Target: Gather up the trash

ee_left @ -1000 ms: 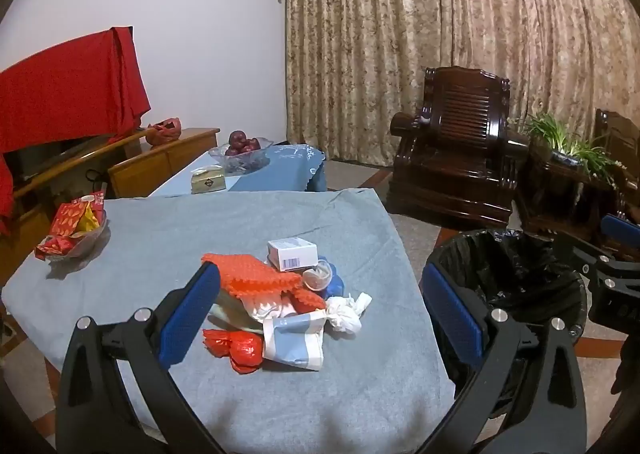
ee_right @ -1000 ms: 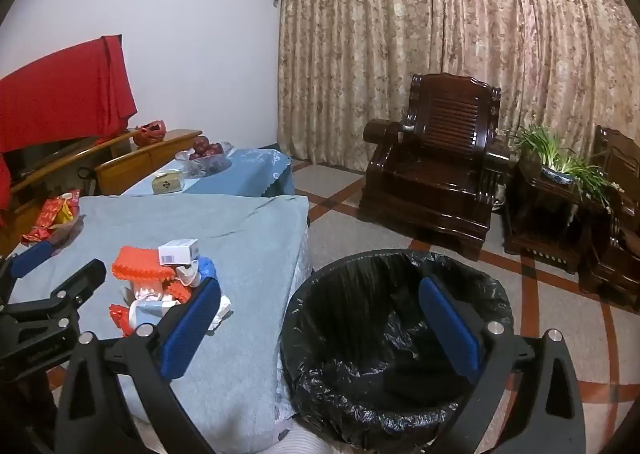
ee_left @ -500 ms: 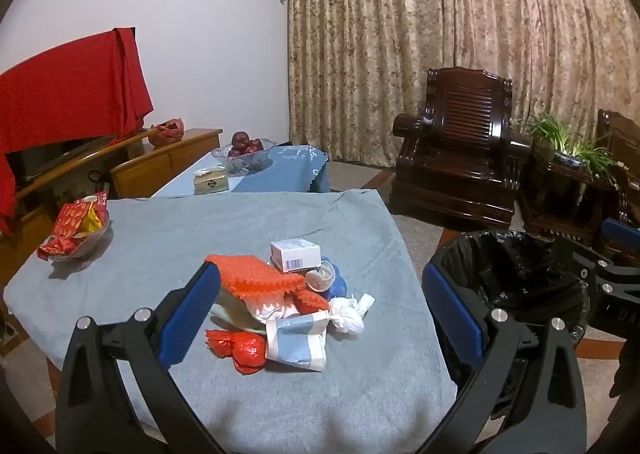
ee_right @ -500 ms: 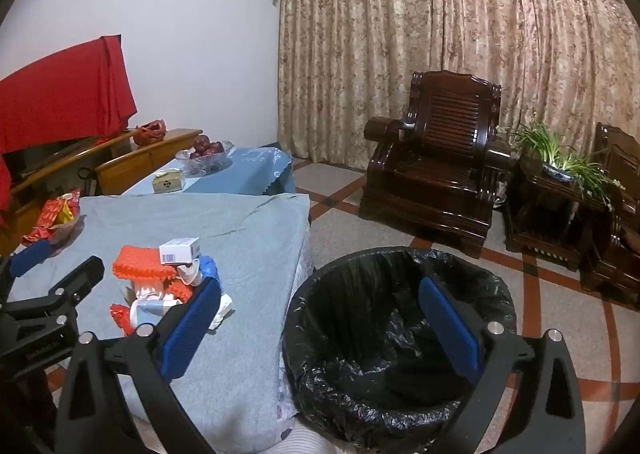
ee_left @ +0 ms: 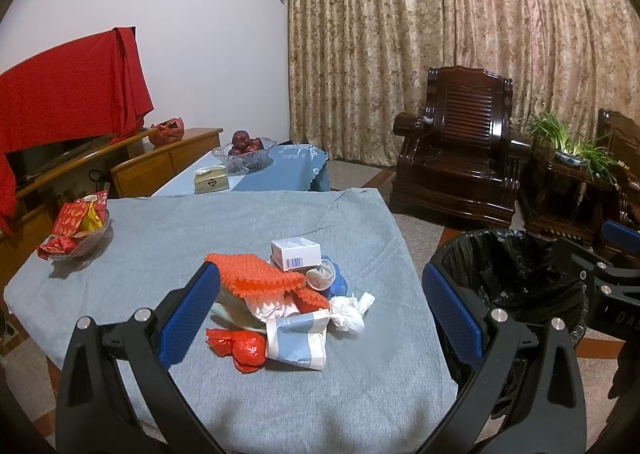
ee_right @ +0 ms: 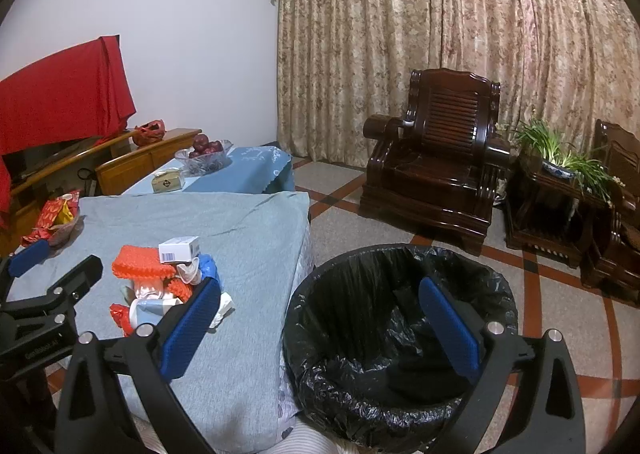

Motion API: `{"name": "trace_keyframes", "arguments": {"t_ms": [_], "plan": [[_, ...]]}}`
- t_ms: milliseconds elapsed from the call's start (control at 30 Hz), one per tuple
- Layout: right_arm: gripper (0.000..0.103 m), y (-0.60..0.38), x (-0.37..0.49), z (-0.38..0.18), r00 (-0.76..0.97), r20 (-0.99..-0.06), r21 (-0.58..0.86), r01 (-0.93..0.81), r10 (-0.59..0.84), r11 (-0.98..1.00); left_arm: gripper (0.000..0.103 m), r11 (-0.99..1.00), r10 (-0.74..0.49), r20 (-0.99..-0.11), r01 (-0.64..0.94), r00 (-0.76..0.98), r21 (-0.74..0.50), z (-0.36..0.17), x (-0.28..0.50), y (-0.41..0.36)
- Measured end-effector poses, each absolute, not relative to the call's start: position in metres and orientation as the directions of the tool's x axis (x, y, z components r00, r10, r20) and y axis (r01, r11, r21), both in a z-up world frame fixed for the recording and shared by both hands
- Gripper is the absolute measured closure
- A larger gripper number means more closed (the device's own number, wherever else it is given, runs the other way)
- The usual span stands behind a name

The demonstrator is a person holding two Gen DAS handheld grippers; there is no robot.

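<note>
Left gripper gapes above trash pile; its white box lies crosswise

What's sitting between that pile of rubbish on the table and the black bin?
Nothing: in the right wrist view, only bare grey tablecloth runs from the trash pile to the table's edge, with the bin right beside it.
</note>
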State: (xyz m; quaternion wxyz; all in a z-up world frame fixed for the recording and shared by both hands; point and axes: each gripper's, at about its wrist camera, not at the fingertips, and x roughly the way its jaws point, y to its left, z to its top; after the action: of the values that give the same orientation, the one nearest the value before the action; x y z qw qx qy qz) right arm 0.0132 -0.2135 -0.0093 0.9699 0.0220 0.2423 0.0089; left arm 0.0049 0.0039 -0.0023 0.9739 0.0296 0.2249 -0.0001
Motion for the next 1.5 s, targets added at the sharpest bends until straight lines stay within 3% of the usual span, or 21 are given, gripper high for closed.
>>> {"name": "trace_keyframes", "arguments": {"t_ms": [1500], "plan": [[0.006, -0.21, 0.016, -0.016, 0.881, -0.473, 0.044, -0.01, 0.03, 0.999, 0.005, 0.998, 0.013, -0.441, 0.013, 0.898, 0.057, -0.002, 0.004, 0.003]]}}
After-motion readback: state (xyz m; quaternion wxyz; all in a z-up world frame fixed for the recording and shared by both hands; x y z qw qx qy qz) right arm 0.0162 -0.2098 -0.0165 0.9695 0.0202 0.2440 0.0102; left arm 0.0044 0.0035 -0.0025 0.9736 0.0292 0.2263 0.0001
